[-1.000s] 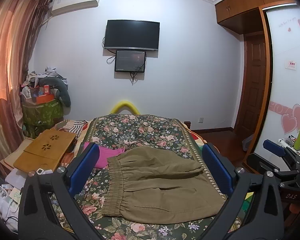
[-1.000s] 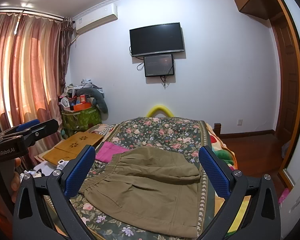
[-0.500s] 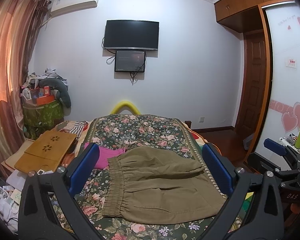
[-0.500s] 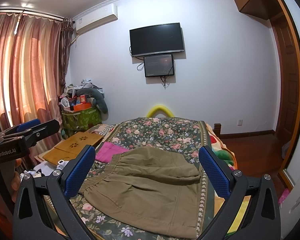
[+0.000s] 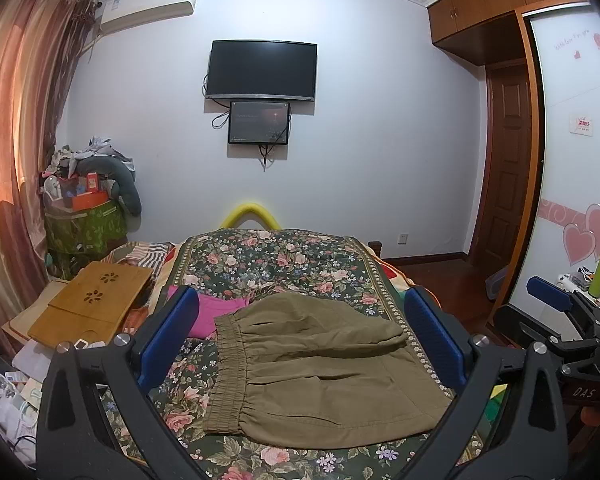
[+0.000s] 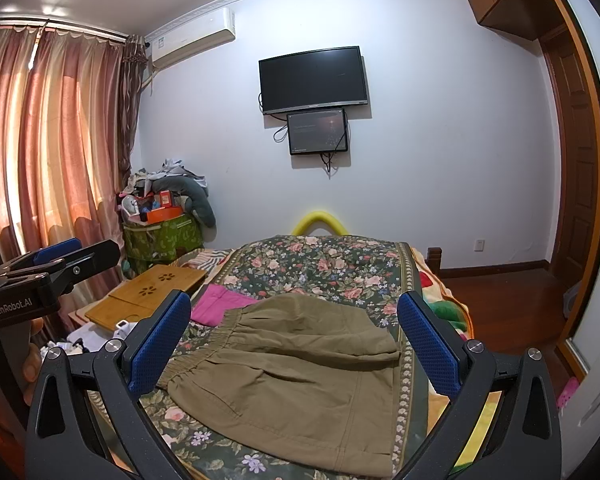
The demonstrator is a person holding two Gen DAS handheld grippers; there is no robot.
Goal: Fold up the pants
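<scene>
Two handheld grippers are held up above the near end of a bed, each seen from its own wrist camera. The left gripper (image 5: pixel 300 338) has its blue-padded jaws spread wide with nothing between them; the right gripper (image 6: pixel 294 340) is likewise spread wide and empty. In the left view the right gripper shows at the far right edge; in the right view the left gripper shows at the far left edge, so the two are side by side, well apart. Below and just ahead of both lies a pair of olive-khaki pants (image 5: pixel 320 364), already folded into a compact, roughly rectangular bundle on a dark floral bedspread (image 5: pixel 276 256). The gathered elastic waistband (image 5: pixel 226 372) runs along the bundle's left edge, pointing away from the viewer, and a rounded fold forms the far edge. The bundle's long side seems to run left to right across the bed, with the waistband toward the left gripper and the plain folded edge toward the right gripper. Neither gripper touches the fabric. A pink garment (image 5: pixel 216 312) lies just beyond the waistband, touching or nearly touching it. Judging by the neat shape, the folding looks largely done; any further fold would likely bring one short end across to the other.
</scene>
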